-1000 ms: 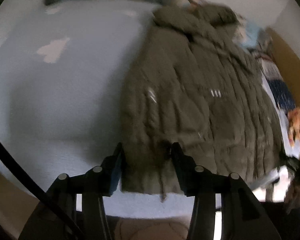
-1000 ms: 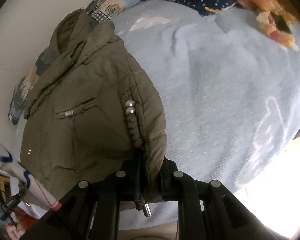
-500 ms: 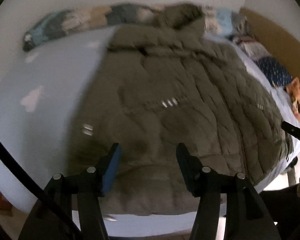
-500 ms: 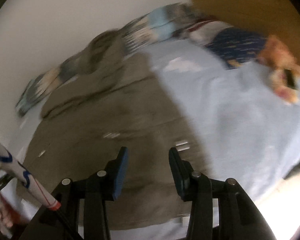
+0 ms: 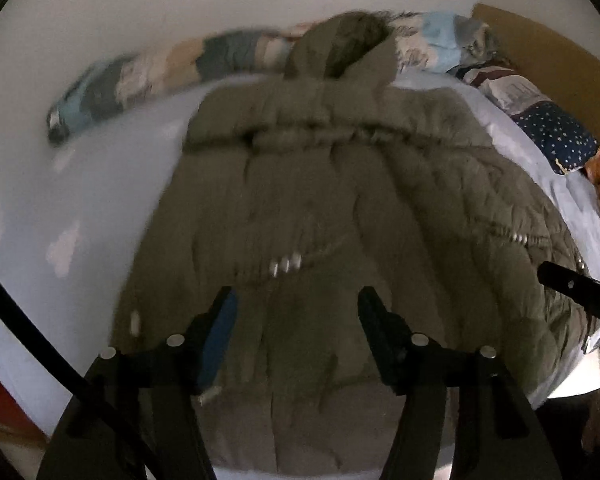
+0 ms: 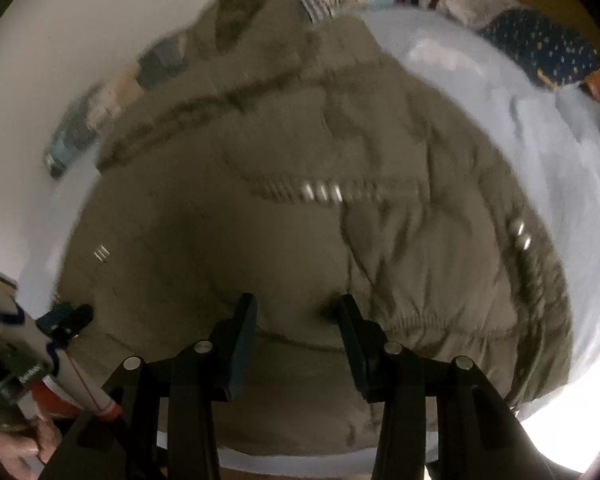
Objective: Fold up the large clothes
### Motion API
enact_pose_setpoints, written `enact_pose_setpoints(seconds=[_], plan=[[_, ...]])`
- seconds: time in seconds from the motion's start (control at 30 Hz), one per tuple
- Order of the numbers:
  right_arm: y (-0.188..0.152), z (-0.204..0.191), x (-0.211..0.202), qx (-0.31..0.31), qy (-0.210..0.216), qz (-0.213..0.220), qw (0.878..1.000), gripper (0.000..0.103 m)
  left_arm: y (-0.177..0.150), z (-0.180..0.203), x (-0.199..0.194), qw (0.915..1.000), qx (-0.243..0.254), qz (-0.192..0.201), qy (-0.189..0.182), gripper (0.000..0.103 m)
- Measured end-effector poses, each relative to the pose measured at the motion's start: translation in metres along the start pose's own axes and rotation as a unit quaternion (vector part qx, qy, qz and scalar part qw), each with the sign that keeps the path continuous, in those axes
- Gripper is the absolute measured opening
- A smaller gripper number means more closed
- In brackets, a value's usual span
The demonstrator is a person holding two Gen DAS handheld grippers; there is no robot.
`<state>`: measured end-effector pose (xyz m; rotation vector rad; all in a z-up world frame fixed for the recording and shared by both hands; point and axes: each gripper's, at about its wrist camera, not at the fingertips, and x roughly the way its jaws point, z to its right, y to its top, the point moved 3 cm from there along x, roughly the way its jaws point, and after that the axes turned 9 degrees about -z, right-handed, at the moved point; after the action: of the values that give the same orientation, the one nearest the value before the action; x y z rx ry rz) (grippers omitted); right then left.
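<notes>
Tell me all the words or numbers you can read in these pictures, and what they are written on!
No text can be read for sure.
Small pale print on the dark part of the other tool, low at the left in the right wrist view: too small and blurred to read.
Olive coat: only shiny snaps, no words.
Starry navy cloth: a pattern of dots, no words.

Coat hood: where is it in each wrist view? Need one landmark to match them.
Left wrist: hood at top centre, against the wall.
Right wrist: hood at top, left of centre, blurred.
Shared landmark: navy starred pillow, at the right edge in both.
</notes>
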<state>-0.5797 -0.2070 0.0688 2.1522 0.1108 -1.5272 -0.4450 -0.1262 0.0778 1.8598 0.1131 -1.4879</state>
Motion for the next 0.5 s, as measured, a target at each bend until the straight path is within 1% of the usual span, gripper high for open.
enact_pose_setpoints(seconds=[0.1,0.2,0.27,0.33,0.4,0.43,0.5], plan=[[0.009,-0.009,-0.007,0.003,0.013,0.025,1.0,0.046,0.029,0.008,0.007,0.9999,0.009,0.005,0.002,0.063],[0.016,-0.016,-0.007,0.008,0.03,0.033,0.999,0.046,0.059,0.012,0.016,0.9999,0.008,0.012,0.001,0.063],[0.018,-0.022,-0.006,0.006,0.033,0.033,0.999,0.046,0.076,0.015,0.023,0.9997,0.009,0.017,0.012,0.064],[0.023,-0.028,-0.004,0.013,0.047,0.034,0.998,0.046,0.096,0.015,0.035,0.9997,0.003,0.02,0.016,0.064],[0.03,-0.033,-0.002,0.021,0.062,0.04,0.997,0.046,0.113,0.012,0.051,0.9998,-0.011,0.016,0.01,0.064],[0.033,-0.035,-0.002,0.022,0.064,0.043,0.997,0.046,0.12,0.009,0.06,0.9996,-0.02,0.017,0.008,0.064],[0.04,-0.038,-0.002,0.026,0.07,0.049,0.996,0.046,0.127,0.003,0.072,0.9993,-0.032,0.011,0.017,0.064]])
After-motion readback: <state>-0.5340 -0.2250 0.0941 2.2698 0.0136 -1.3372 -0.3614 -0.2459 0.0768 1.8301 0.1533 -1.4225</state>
